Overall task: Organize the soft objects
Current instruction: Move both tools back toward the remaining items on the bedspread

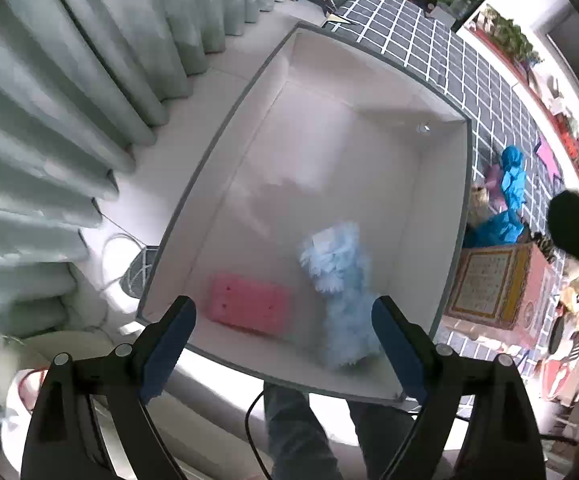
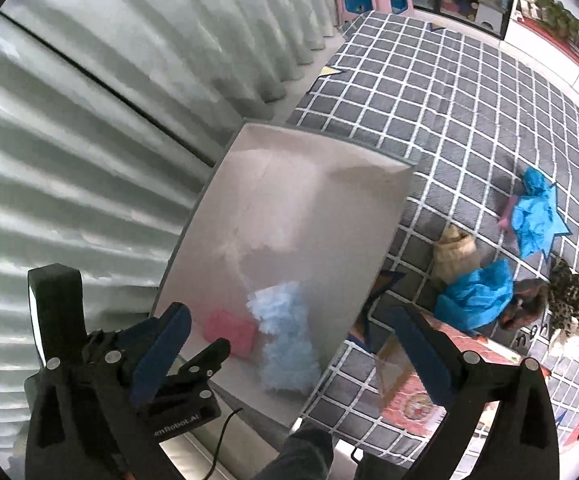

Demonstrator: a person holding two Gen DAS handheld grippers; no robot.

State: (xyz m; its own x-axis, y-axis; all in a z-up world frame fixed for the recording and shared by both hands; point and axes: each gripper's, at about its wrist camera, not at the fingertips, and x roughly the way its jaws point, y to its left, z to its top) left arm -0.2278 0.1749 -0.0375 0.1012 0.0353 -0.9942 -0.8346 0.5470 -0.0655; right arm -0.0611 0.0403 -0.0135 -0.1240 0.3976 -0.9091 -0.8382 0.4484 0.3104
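We look down on a grey, white-gridded quilted mat [image 2: 449, 128] that fills the floor from twelve to three o'clock, with pale pleated curtains [image 1: 49, 128] along nine o'clock. On the mat's edge stands a large white rectangular box with a grey rim [image 1: 466, 184], open at the top. Inside it, near its six o'clock wall, lies a fluffy light-blue plush cloth [image 1: 341, 280], and just beside it at its eight o'clock lies a flat pink rectangular sponge [image 1: 249, 308].

Our left gripper [image 1: 283, 344] hangs above the box with its blue-padded jaws spread wide and nothing between them; the plush cloth sits below, toward its right pad, and the sponge below, near its left pad. Our right gripper [image 2: 289, 356] also stands fully spread and empty, off the box's right edge, the plush cloth at about its eleven o'clock.

Out on the mat at three o'clock lie crumpled bright-blue fabric pieces [image 2: 477, 296], a tan knitted item [image 2: 453, 256] and a leopard-print item [image 2: 573, 292], well apart from both grippers.
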